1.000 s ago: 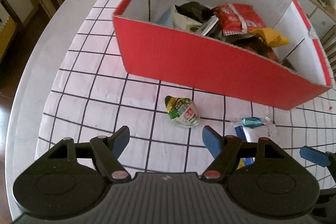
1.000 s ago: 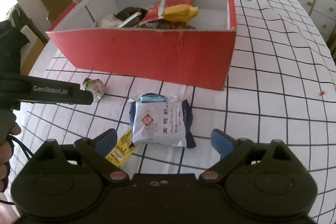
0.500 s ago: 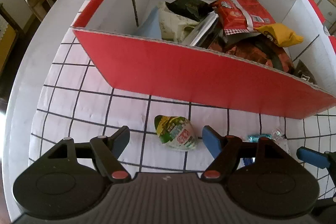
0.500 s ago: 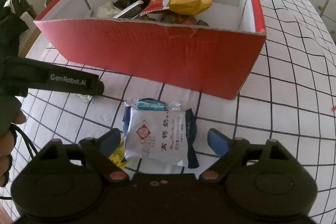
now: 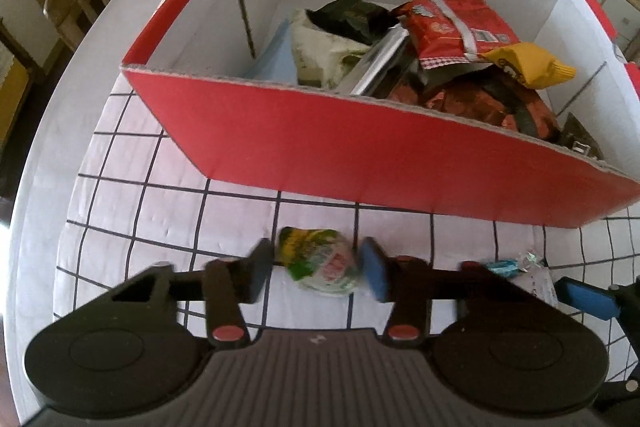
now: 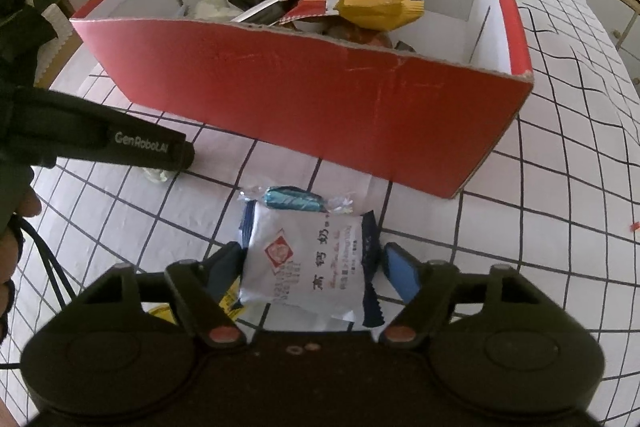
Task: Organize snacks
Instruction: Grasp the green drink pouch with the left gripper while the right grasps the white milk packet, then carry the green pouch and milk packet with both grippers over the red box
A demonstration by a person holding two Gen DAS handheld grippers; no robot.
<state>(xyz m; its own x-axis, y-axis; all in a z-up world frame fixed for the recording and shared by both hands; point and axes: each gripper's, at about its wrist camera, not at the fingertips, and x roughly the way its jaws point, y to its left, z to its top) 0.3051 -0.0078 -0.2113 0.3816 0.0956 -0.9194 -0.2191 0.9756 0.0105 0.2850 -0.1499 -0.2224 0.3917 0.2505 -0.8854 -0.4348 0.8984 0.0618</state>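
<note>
Snack pouch (image 5: 320, 265) sits near red box (image 5: 380, 155) wall.

Small green-yellow snack (image 5: 320, 263) and white-blue packet (image 6: 308, 263) flat on checked cloth (image 6: 520, 227), before red box (image 6: 320, 87).

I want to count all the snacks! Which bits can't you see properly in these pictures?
- Box bottom, both views: hidden by its red front wall and piled bags.
- Yellow packet, right view: mostly under the white packet and the right gripper.
- Green snack, left view: blurred; in the right view the left gripper covers it.
</note>
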